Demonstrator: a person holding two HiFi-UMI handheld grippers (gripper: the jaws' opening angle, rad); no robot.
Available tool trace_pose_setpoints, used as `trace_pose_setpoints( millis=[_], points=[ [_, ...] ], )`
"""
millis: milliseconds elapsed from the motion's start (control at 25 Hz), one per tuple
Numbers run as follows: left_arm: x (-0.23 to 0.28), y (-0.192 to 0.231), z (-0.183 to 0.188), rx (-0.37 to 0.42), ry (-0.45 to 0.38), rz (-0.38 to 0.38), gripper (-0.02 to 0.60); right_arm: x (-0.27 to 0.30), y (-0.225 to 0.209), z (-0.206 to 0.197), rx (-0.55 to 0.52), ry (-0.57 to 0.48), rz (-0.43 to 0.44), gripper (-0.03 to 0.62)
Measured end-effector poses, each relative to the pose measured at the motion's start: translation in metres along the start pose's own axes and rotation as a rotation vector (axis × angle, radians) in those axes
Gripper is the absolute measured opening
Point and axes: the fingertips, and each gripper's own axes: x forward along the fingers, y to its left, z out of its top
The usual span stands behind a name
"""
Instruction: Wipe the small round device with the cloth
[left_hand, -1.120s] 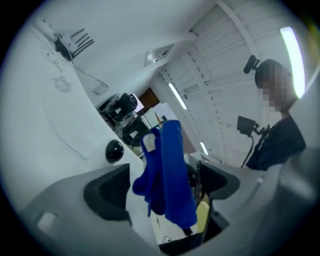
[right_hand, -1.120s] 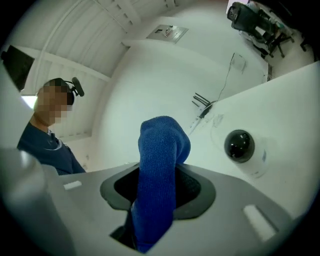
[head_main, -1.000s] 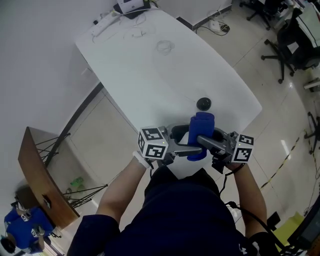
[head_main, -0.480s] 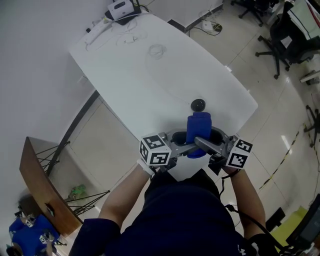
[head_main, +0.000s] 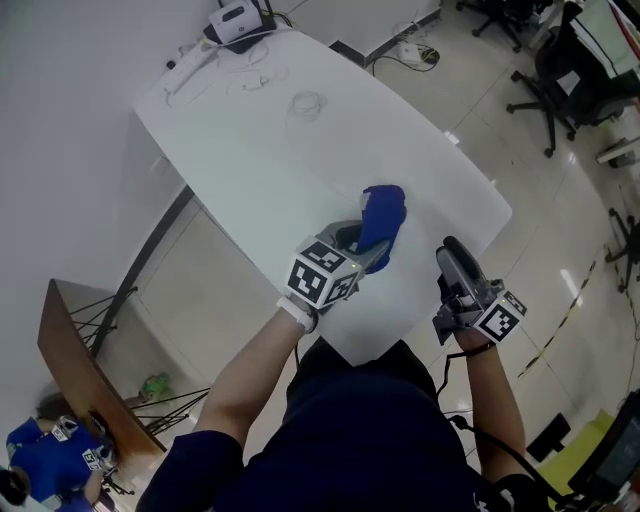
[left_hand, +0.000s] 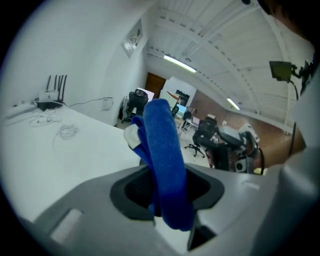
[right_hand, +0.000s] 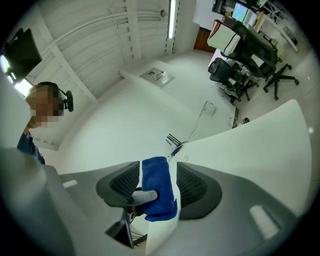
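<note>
The table (head_main: 300, 175) offers wide room mid-surface; a coiled cable (head_main: 305, 103) and router (head_main: 232, 17) crowd its far end

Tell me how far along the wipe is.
Done: the cloth is up, the left tongs having just closed on it. In hand: it is held over the table near its edge; the right tongs, just opened, stand empty alongside. Left: the wiping; the device is out of sight, perhaps under the cloth.

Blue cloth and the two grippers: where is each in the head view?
blue cloth (head_main: 384, 212), head view, its upper fold.
left gripper (head_main: 366, 248), head view, between its jaw tips, which have just been closing on the cloth.
right gripper (head_main: 452, 252), head view, between its jaw tips, just opened, holding nothing.
</note>
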Motion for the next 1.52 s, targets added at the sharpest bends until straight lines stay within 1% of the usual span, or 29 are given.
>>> trace_pose_setpoints(
  millis=[80,120,160,200,360,520,600,720,760,840,960,1040,1120,1200,1240,1280,1320,1400,1480,1520],
  points=[
    [0.012,-0.001,0.002,0.043,0.051,-0.012,0.156,0.0,-0.007,-0.002,0.005,0.001,-0.019,0.224],
    [0.017,0.0,0.004,0.05,0.065,-0.014,0.156,0.002,-0.009,-0.003,0.008,0.005,-0.023,0.216],
    [0.02,0.002,0.006,0.039,0.069,-0.016,0.156,0.004,-0.01,-0.006,0.012,0.011,-0.024,0.213],
    [0.022,0.006,0.008,0.008,0.062,-0.018,0.156,0.006,-0.011,-0.008,0.017,0.019,-0.022,0.213],
    [0.017,0.023,0.01,-0.181,0.0,-0.037,0.156,0.008,-0.014,-0.013,0.042,0.037,-0.008,0.212],
    [0.011,0.05,-0.006,-0.352,-0.042,-0.059,0.156,0.012,-0.016,-0.014,0.065,0.045,0.008,0.209],
    [0.013,0.06,-0.018,-0.434,-0.048,-0.085,0.156,0.013,-0.016,-0.015,0.074,0.051,0.019,0.209],
    [0.024,0.067,-0.04,-0.544,-0.024,-0.134,0.156,0.015,-0.016,-0.019,0.081,0.064,0.026,0.209],
    [0.028,0.069,-0.048,-0.563,-0.002,-0.137,0.156,0.015,-0.016,-0.02,0.083,0.068,0.027,0.209],
    [0.038,0.076,-0.064,-0.57,0.061,-0.119,0.156,0.015,-0.015,-0.022,0.087,0.071,0.026,0.209],
    [0.045,0.086,-0.08,-0.54,0.154,-0.08,0.156,0.013,-0.014,-0.024,0.088,0.068,0.02,0.206],
    [0.045,0.092,-0.082,-0.518,0.186,-0.056,0.156,0.012,-0.014,-0.025,0.087,0.064,0.014,0.206],
    [0.041,0.094,-0.077,-0.499,0.177,-0.032,0.156,0.009,-0.014,-0.024,0.086,0.05,0.005,0.201],
    [0.031,0.089,-0.059,-0.448,0.13,-0.003,0.156,0.005,-0.017,-0.023,0.073,0.049,-0.02,0.191],
    [0.024,0.082,-0.047,-0.396,0.105,0.014,0.156,0.004,-0.02,-0.024,0.05,0.065,-0.045,0.179],
    [0.017,0.074,-0.035,-0.322,0.087,0.035,0.156,0.004,-0.025,-0.026,0.006,0.095,-0.078,0.176],
    [0.01,0.064,-0.024,-0.231,0.082,0.055,0.156,0.006,-0.029,-0.029,-0.059,0.136,-0.112,0.176],
    [0.005,0.041,-0.012,-0.034,0.113,0.068,0.156,0.02,-0.037,-0.032,-0.23,0.227,-0.155,0.176],
    [0.008,0.021,-0.014,0.135,0.17,0.06,0.158,0.042,-0.039,-0.034,-0.403,0.321,-0.14,0.165],
    [0.013,0.016,-0.019,0.196,0.192,0.063,0.158,0.055,-0.039,-0.038,-0.477,0.379,-0.11,0.154]
  ],
)
